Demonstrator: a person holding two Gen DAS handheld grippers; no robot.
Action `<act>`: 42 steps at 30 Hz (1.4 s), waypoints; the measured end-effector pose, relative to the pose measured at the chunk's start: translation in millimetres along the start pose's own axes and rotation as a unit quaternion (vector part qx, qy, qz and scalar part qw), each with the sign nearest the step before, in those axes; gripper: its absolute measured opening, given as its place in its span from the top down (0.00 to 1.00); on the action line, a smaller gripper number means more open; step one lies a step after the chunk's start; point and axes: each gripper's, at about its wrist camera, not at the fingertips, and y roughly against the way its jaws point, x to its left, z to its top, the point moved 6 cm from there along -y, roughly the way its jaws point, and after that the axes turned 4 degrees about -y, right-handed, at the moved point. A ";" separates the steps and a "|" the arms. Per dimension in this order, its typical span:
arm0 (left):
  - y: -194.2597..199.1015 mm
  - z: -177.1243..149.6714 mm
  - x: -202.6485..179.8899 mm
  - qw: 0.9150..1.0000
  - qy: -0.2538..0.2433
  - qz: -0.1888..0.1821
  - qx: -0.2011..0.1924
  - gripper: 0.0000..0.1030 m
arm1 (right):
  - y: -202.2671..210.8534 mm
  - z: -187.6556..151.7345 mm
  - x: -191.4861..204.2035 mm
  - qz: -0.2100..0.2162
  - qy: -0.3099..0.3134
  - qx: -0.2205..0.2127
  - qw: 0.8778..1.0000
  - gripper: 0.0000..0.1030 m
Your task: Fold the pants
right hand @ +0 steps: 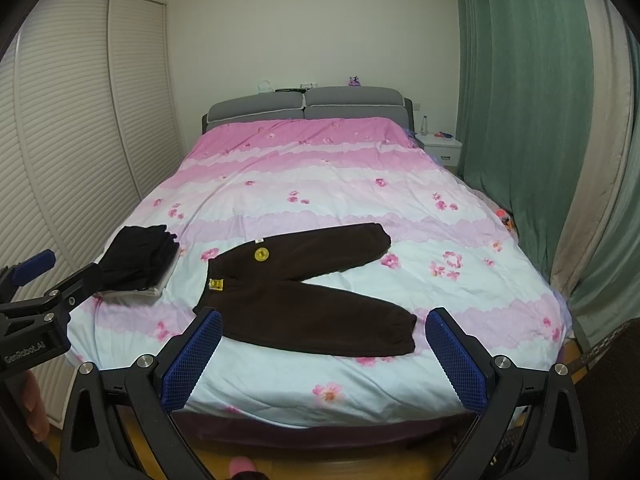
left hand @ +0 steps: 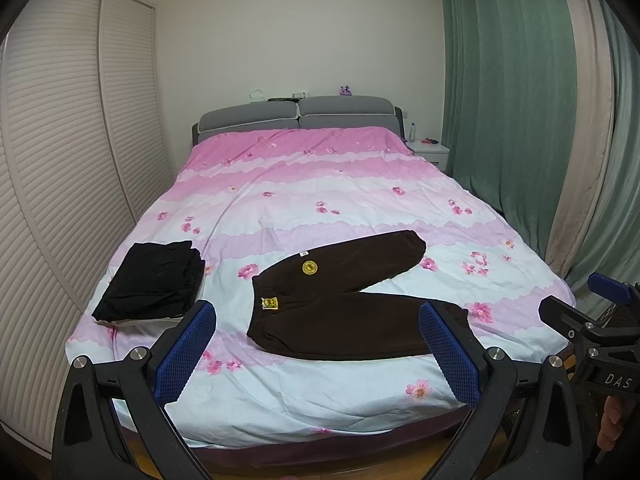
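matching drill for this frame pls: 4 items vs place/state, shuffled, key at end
Items:
1 brown pants
2 black pile
3 bottle
4 left gripper

States:
A folded, on the bed's left side
B open, holding nothing
C spread flat, legs splayed apart
D upright on the nightstand

Pairs: 1-C, 2-A, 3-D, 4-B
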 end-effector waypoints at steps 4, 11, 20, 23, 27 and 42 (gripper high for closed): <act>-0.5 0.3 -0.2 1.000 -0.001 0.000 0.000 0.00 | -2.2 -1.4 0.2 0.001 0.000 0.004 1.000 0.00; -1.0 0.4 -0.2 1.000 0.000 0.001 0.000 0.00 | -3.5 -3.3 1.2 0.003 0.001 0.005 1.000 0.00; -8.5 -4.8 0.0 1.000 0.003 0.008 0.009 0.00 | -7.5 -4.2 1.7 0.003 0.004 0.010 1.000 0.00; -14.6 -5.6 -0.4 1.000 0.006 0.010 0.015 0.00 | -11.4 -4.0 0.3 0.004 0.005 0.015 1.000 0.00; -25.3 -9.1 2.2 1.000 0.010 0.020 0.022 0.00 | -21.3 -3.1 -2.1 0.006 0.007 0.023 1.000 0.00; -146.6 -60.9 54.2 0.991 0.029 0.055 0.122 0.00 | -136.2 -45.9 11.9 0.003 -0.009 0.132 0.991 0.00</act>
